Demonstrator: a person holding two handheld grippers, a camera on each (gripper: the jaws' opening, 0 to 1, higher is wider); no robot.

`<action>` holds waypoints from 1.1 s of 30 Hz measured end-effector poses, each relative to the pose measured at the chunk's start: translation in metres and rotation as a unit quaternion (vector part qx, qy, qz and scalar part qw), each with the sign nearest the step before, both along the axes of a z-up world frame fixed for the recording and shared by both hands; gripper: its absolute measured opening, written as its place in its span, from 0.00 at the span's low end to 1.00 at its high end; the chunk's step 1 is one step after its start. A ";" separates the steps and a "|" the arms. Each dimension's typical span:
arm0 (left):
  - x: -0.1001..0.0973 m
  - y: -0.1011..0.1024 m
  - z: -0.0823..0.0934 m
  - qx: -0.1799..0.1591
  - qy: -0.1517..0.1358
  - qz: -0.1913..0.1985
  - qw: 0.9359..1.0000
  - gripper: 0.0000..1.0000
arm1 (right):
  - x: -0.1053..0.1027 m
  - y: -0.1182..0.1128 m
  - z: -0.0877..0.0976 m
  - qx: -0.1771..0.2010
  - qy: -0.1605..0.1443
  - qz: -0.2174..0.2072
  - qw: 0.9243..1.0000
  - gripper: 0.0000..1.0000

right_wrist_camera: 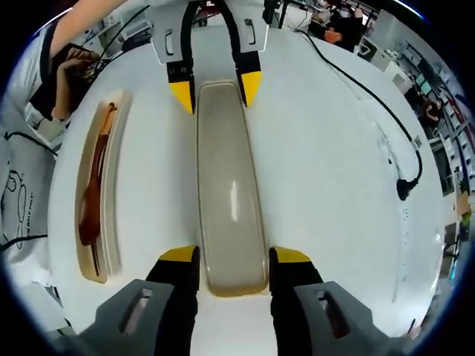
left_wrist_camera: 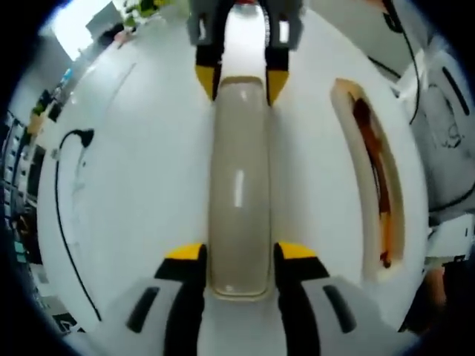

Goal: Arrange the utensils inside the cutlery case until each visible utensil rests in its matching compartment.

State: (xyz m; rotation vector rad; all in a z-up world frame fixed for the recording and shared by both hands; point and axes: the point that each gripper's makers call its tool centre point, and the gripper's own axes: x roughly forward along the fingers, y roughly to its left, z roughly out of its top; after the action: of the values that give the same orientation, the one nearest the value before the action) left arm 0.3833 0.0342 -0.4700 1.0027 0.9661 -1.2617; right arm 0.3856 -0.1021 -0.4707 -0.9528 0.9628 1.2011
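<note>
White tabletop (right_wrist_camera: 334, 193), cluttered workroom behind; a black cable (right_wrist_camera: 371, 96) runs along its far edge.

Cutlery case lid (left_wrist_camera: 237, 185) – long, beige, translucent, rounded ends – lies centre in both views, running 6 to 12 o'clock. Left claw (left_wrist_camera: 239, 259) stands with its yellow-tipped jaws apart, one on each side of the lid's near end, close to its sides; whether they touch it I cannot tell. Right claw (right_wrist_camera: 232, 263) does likewise at the opposite end, and each claw appears at 12 o'clock in the other's view.

Case base (right_wrist_camera: 100, 196) sits well apart from the lid: at 9 o'clock in the right gripper view, 3 o'clock in the left gripper view. It is cream-coloured, with a dark reddish-brown utensil (right_wrist_camera: 93, 196), probably a spoon, lying lengthwise inside. Compartment dividers not resolvable.

Judgement: step in hand is a two-ended grasp of the lid. To do it well – close both claws evenly, keep the lid level, lift together so neither end twists free. Smooth plastic may slip.
</note>
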 end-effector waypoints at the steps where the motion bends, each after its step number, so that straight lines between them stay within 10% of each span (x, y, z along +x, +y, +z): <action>1: 0.000 0.000 0.000 -0.001 -0.001 -0.001 1.000 0.38 | 0.000 0.000 0.000 -0.002 -0.006 0.000 1.000 0.37; 33: -0.047 0.003 0.038 -0.011 -0.044 -0.005 0.999 0.38 | -0.044 0.003 0.030 0.012 -0.048 -0.003 0.999 0.38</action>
State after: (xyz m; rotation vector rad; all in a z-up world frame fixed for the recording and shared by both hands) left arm 0.3361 0.0375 -0.4317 1.0399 0.8784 -1.2231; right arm 0.3416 -0.0995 -0.4409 -0.9798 0.8729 1.1492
